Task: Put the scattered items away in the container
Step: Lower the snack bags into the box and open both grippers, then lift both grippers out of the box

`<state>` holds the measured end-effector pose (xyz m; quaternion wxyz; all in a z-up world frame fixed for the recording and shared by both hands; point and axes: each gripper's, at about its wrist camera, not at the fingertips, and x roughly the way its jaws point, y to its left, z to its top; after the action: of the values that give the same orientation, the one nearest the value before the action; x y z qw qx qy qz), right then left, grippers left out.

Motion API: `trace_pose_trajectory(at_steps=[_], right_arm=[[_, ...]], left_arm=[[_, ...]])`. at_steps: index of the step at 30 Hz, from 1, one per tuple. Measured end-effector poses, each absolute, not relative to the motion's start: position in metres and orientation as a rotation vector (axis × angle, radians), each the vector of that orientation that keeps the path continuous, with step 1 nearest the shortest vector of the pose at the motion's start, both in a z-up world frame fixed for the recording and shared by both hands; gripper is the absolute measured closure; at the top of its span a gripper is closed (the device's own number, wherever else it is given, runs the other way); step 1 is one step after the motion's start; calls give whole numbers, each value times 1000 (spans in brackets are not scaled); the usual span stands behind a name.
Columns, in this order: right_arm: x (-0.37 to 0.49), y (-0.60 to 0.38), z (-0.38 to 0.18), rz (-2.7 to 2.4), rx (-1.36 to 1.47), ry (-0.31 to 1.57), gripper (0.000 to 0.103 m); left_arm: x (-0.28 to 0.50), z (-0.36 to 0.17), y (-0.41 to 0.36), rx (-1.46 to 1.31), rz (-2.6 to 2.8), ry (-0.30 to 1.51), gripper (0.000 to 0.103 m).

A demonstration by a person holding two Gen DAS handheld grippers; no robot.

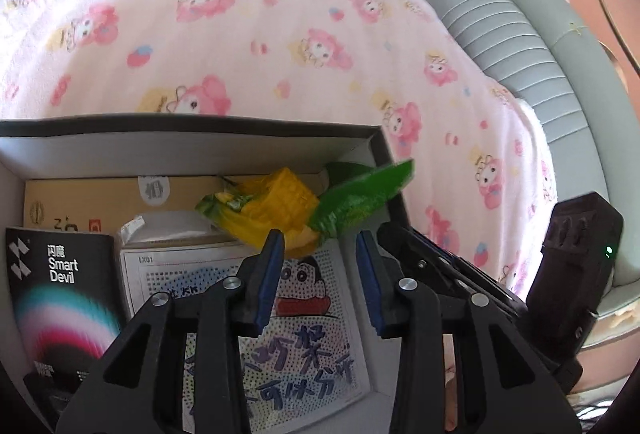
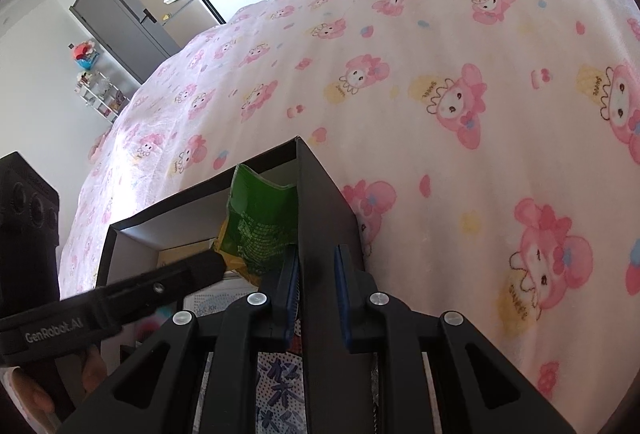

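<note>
The box (image 1: pixel 192 149), low centre on the bed (image 1: pixel 240 13), holds a black "Smart Devil" pack (image 1: pixel 60 282) and a green-yellow snack bag (image 1: pixel 296 209). Left tongs (image 1: pixel 320 246) gape empty above it; right tongs (image 2: pixel 316 266) pinch the box's wall.

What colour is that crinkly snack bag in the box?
Green and yellow snack bag, clearest in the left wrist view.

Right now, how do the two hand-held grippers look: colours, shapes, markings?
Both the left hand-held gripper and the right hand-held gripper are matte black with triangular cut-outs, silver round pins and blue pads inside the fingers. White "GenRobot.AI" lettering marks the left one's side.
</note>
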<state>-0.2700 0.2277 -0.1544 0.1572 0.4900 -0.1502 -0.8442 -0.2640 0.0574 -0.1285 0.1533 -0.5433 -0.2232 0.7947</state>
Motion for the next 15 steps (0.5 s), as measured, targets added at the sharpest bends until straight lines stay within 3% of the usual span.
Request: trace_pose_trajectory(at_steps=[8,11,15], right_arm=[[-276,228,-162,-2381,1456,-445,88],[-270,223,-157,-2481,1469,-383,78],[-247,217,-128,-2607,1362,-293,75]], left_arm=[[-269,-131,63,-1524,2266,-638,67],[-251,-110,73,-1452,2365,-528,66],[-221,-74,78,-1336,2488,-452,58]])
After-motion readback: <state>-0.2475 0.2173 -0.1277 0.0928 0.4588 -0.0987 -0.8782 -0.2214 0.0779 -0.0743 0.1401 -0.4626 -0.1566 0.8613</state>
